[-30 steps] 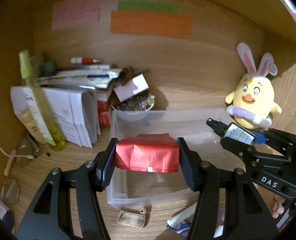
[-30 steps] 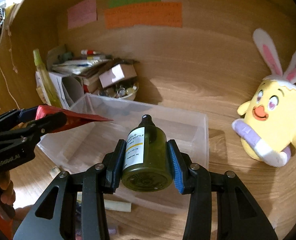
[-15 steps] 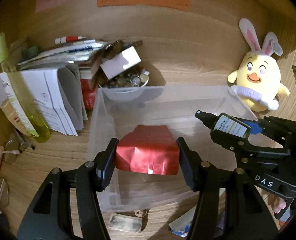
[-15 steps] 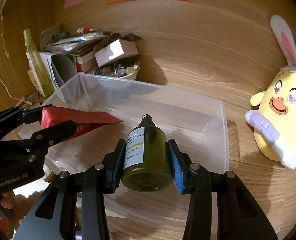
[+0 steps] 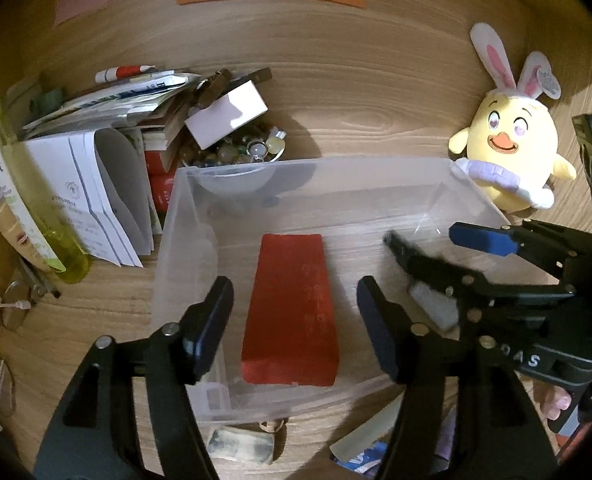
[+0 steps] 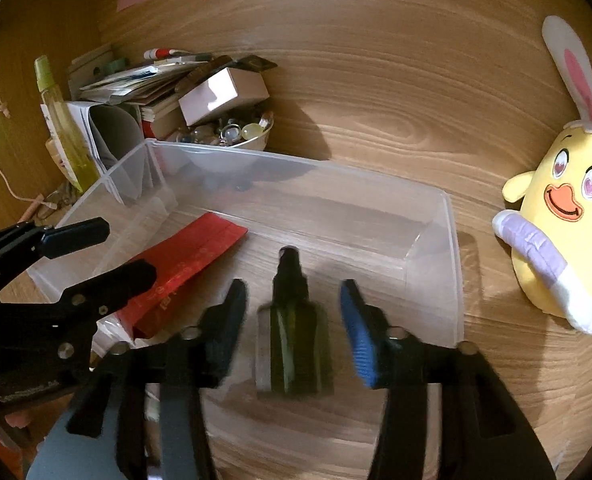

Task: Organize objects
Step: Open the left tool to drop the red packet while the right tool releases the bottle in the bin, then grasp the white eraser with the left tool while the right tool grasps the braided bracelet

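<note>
The right claw (image 6: pixel 293 322) has just spread its jaws, the green bottle (image 6: pixel 293 340) loose between them over the clear bin (image 6: pixel 432 216).

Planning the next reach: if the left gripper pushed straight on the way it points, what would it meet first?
Most likely the red pouch lying in the clear bin, right between the left gripper's open jaws.

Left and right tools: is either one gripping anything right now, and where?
Nothing is held. The left tool and right tool have just been opening; the red foil pouch and dark green spray bottle sit free in the clear plastic bin.
</note>
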Demonstrator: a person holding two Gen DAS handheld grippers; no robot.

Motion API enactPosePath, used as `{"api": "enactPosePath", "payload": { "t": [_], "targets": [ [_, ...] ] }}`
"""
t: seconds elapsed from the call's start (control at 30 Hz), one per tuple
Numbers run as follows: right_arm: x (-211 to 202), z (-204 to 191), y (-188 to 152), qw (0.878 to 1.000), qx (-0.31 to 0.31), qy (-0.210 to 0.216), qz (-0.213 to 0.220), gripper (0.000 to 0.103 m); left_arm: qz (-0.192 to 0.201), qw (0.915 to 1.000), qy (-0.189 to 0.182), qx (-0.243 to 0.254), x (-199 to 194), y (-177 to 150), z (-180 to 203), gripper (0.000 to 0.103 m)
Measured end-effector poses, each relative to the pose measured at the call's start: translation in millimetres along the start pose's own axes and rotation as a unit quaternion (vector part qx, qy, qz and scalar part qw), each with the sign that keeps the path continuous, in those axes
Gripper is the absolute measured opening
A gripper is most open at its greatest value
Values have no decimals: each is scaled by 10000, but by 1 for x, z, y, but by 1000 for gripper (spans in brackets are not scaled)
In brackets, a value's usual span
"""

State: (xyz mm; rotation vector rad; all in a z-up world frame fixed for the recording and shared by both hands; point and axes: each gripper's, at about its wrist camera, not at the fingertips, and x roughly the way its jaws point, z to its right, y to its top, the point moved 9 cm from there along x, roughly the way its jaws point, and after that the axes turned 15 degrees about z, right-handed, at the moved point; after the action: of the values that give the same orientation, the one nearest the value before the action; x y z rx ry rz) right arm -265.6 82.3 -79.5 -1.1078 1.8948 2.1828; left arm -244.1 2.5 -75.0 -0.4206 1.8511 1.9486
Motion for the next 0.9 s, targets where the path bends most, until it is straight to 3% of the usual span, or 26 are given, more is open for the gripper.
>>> {"api": "enactPosePath", "payload": {
  "t": [0.1, 0.37, 0.5, 0.9],
  "targets": [
    [-5, 1, 3, 9999, -69, -66, 104, 63, 39, 10000, -5, -25, -6, 3, 1, 68],
    [-25, 3, 12, 9994, -61, -154, 315, 76, 237, 9996, 149, -32, -29, 13, -6, 90],
    [-41, 2, 19, 9986, -92, -180, 498, 81, 315, 9993, 218, 24, -41, 14, -10, 91],
    [-88, -1, 15, 9967, -190, -179, 773, 82, 425, 9987, 287, 32, -81, 4, -31, 96]
  ]
}}
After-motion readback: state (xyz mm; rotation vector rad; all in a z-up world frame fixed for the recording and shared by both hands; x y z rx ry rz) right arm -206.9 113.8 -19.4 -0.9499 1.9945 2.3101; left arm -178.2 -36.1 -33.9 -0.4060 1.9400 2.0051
